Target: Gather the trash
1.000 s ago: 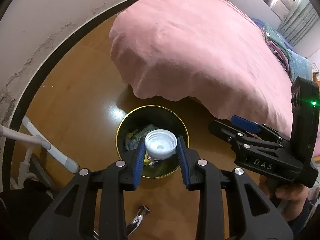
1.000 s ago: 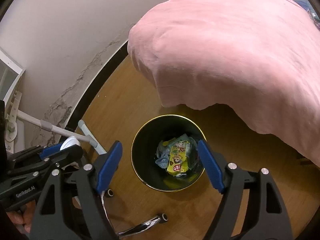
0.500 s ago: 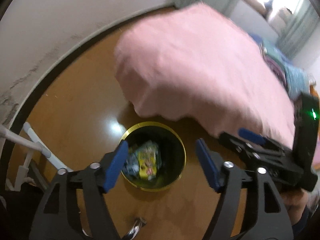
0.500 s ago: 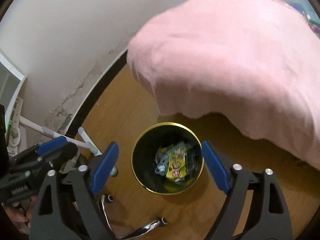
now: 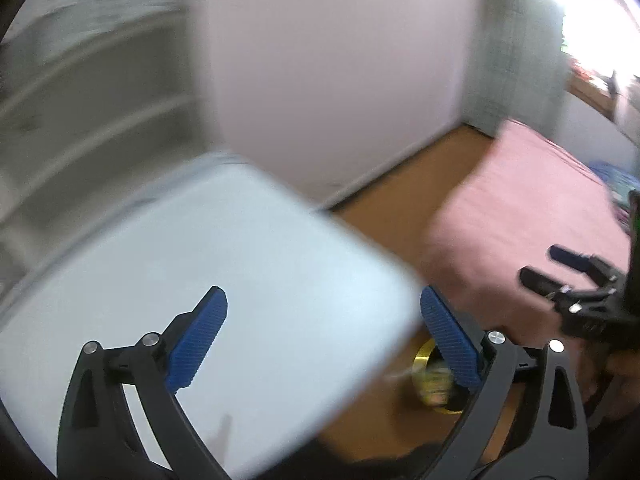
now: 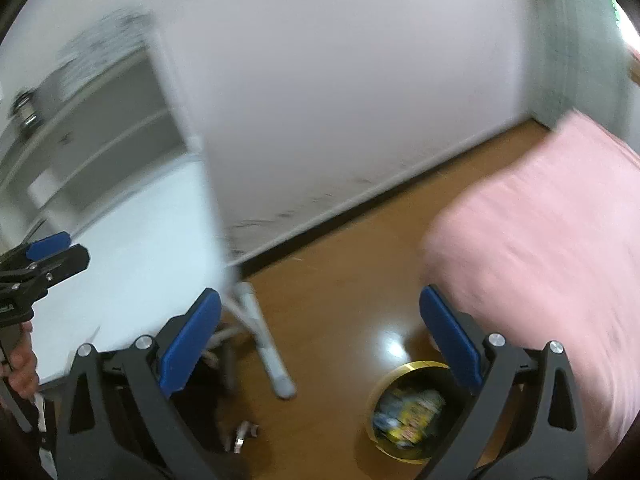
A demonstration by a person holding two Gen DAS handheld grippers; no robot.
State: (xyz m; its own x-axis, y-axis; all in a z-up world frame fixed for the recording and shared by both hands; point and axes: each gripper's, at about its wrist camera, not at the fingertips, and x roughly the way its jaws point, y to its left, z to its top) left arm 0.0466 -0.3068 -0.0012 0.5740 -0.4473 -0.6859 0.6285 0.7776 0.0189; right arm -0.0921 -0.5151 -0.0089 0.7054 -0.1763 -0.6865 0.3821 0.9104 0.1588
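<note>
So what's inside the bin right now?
The bin on the wood floor holds crumpled wrappers, one yellow and some bluish; blur hides detail. The right gripper finger covers its far rim, and anything beneath the wrappers cannot be seen.

You face a plain white wall [image 6: 340, 92] with a dark skirting strip along a glossy brown wooden floor [image 6: 344, 280]. To your left a white bench [image 5: 224, 280] stands before blurred white shelves [image 6: 92, 132]. On your right lies a bed under a pink cover [image 6: 552, 232]. Bright daylight floods a window [image 5: 596, 24] at upper right, beside pale curtains
</note>
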